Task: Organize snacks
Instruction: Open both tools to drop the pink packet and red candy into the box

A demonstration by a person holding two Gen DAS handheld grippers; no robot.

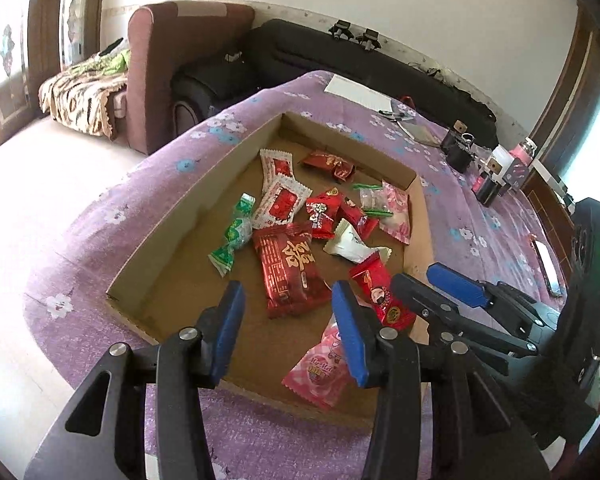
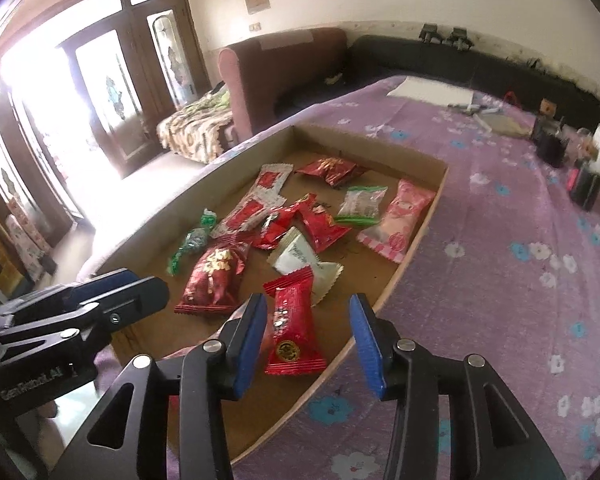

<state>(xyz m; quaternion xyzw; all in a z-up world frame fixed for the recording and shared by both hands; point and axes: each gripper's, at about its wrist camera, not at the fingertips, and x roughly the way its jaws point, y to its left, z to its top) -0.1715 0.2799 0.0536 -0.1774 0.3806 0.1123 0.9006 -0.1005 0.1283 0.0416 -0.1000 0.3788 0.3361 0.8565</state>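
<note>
A shallow cardboard tray (image 1: pixel 204 200) on a purple flowered cloth holds several wrapped snacks. My left gripper (image 1: pixel 287 304) hangs open over the tray's near end, above a big red packet (image 1: pixel 292 272), with a pink packet (image 1: pixel 320 368) under its right finger. My right gripper (image 2: pixel 307 312) is open too, above a smaller red packet (image 2: pixel 292 328) that lies flat in the tray (image 2: pixel 404 276); nothing is pressed between its pads. Each gripper shows in the other's view: the right gripper (image 1: pixel 428 280) and the left gripper (image 2: pixel 140 286). A white packet (image 2: pixel 304 260) and a green candy (image 2: pixel 192 240) lie farther in.
On the purple cloth (image 2: pixel 500 280), black jars and small bottles (image 1: pixel 460 152) stand at the far right, with white paper (image 1: pixel 360 92) and tools behind the tray. A phone (image 1: pixel 546 264) lies at the right. A brown sofa (image 1: pixel 172 64) stands beyond the table's left edge.
</note>
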